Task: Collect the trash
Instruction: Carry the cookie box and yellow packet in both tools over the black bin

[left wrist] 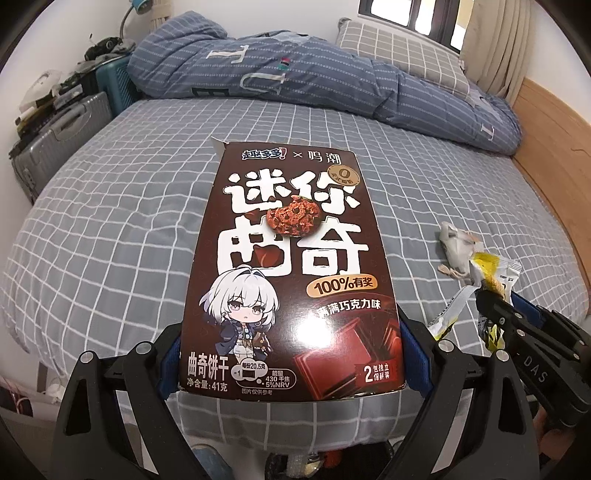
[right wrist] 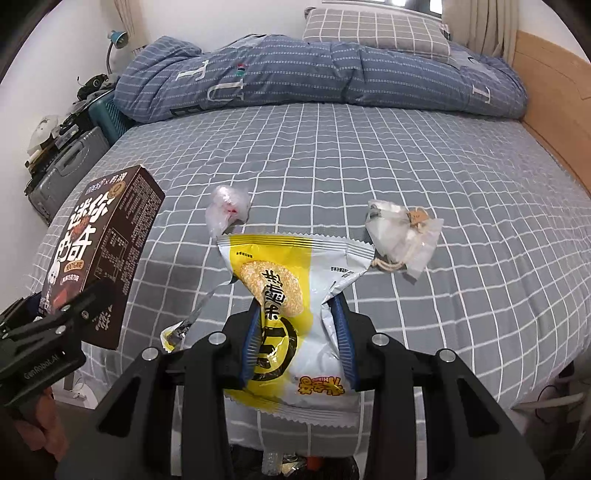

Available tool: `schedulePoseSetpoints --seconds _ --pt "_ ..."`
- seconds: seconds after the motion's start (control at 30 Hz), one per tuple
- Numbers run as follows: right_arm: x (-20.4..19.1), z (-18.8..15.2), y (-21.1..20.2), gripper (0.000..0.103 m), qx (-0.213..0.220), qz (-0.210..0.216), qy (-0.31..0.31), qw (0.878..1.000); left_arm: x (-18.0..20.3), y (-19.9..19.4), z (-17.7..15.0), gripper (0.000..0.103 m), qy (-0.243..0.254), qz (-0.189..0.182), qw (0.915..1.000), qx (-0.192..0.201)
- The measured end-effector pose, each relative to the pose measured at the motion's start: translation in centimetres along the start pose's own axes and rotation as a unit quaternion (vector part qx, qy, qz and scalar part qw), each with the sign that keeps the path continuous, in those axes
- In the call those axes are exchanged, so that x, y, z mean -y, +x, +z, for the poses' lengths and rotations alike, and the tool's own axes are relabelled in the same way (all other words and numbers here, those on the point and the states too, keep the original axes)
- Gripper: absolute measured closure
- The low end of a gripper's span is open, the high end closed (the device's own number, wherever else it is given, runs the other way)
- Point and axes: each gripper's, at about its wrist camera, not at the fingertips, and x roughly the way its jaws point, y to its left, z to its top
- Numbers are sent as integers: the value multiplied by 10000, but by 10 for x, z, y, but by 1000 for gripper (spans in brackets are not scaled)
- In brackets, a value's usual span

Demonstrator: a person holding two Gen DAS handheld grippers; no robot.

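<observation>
My left gripper (left wrist: 291,354) is shut on a brown cookie box (left wrist: 291,258) and holds it above the bed; the box also shows at the left of the right wrist view (right wrist: 99,251). My right gripper (right wrist: 295,332) is shut on a yellow and white snack wrapper (right wrist: 291,295), lifted over the bed's front edge; the wrapper shows at the right of the left wrist view (left wrist: 491,273). A crumpled clear plastic bag (right wrist: 227,208) and a clear packet with a cord and tag (right wrist: 402,232) lie on the grey checked bed sheet (right wrist: 406,155).
A rolled blue duvet (right wrist: 295,77) and a checked pillow (right wrist: 373,29) lie at the bed's far end. A wooden bed board (right wrist: 554,110) runs along the right. Suitcases (right wrist: 62,166) with clutter stand left of the bed.
</observation>
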Motion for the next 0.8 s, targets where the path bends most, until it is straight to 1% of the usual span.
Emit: schedulePoseSetpoints --seconds 0.63,0.8 --pt "-7 -48 -57 69 37 37 -58 10000 4 -43 -42 14 -44 -72 10000 -32" --pt "-9 -63 -71 69 37 30 -57 10000 3 -54 -35 14 -84 -115 9999 -7"
